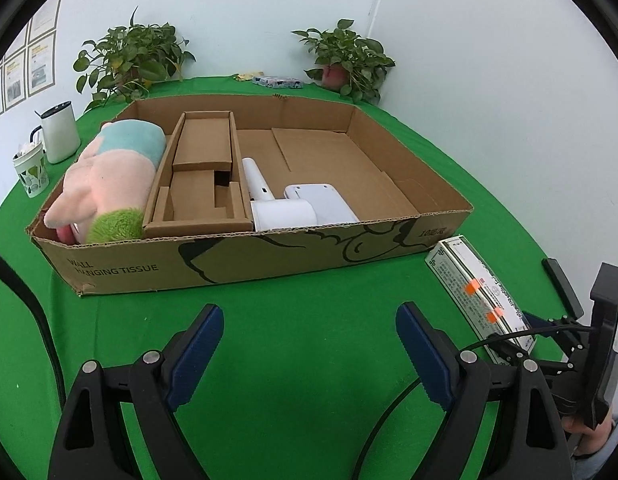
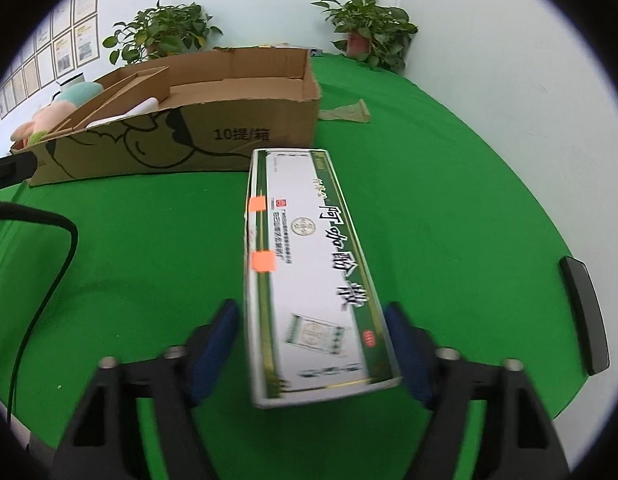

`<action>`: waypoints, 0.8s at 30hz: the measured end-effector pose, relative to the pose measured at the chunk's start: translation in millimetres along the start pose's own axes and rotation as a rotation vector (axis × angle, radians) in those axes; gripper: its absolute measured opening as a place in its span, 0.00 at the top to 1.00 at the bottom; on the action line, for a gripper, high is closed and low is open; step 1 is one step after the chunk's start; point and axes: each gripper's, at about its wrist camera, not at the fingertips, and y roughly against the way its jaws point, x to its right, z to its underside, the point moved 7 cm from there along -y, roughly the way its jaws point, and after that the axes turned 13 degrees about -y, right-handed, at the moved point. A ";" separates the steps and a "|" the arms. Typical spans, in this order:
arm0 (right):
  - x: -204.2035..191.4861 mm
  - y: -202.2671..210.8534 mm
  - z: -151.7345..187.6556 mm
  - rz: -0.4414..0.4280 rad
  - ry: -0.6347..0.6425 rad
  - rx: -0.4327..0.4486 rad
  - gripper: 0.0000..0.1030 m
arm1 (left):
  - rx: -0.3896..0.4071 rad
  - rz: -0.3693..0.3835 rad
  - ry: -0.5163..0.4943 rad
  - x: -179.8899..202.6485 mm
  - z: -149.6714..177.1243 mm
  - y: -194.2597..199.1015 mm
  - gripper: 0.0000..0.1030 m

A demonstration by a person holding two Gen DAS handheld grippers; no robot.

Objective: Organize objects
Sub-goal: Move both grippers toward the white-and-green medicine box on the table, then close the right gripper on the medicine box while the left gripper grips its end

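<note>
- Left wrist view. The left gripper (image 1: 309, 354) hovers over the bare green tablecloth (image 1: 293, 312), its blue pads apart with nothing between them.
- Left wrist view. The landmark is the shallow cardboard tray (image 1: 237, 256). Inside it, from its left end: a plush toy (image 1: 105, 176), a cardboard insert (image 1: 201, 176) and, right of the insert, white devices (image 1: 293, 204). The right part of the tray floor is bare.
- Left wrist view. The long white-and-green carton (image 1: 477, 292) lies just outside the tray's right front corner, with the right gripper (image 1: 521, 340) at the carton's near end.
- Left wrist view. A white kettle (image 1: 61, 132) and a patterned cup (image 1: 31, 172) stand left of the tray; two potted plants (image 1: 129, 60) sit behind it.
- Right wrist view. The carton (image 2: 309, 264) runs lengthwise from the tray's near wall (image 2: 181, 140) toward the camera. Its near end lies between the right gripper's (image 2: 313, 348) pads, which flank both long sides closely; whether they already press on it cannot be told.
- Progress, as a judgement: several items are already housed in the tray. The carton remains outside it and appears to be the piece now being taken up; placing it in the tray's bare right part would seem to be what is left.
</note>
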 end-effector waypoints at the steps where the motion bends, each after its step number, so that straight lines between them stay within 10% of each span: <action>1: -5.7 3.5 0.4 -0.022 0.014 0.010 0.39 | 0.004 -0.001 -0.004 -1.9 -0.7 0.9 0.15; 5: -38.8 25.3 11.8 -0.210 0.050 -0.001 0.39 | 0.016 0.030 0.028 -12.5 -3.1 7.0 0.15; 10: -72.1 50.9 15.5 -0.355 0.060 0.020 0.15 | 0.004 0.153 0.087 -15.1 -9.6 3.7 0.15; 18: -82.7 37.4 18.3 -0.288 0.121 -0.008 0.15 | -0.122 0.477 0.149 24.5 -21.0 -50.4 0.15; 24: -84.8 32.3 21.9 -0.289 0.157 -0.015 0.15 | -0.202 0.572 0.180 46.3 -5.6 -74.3 0.15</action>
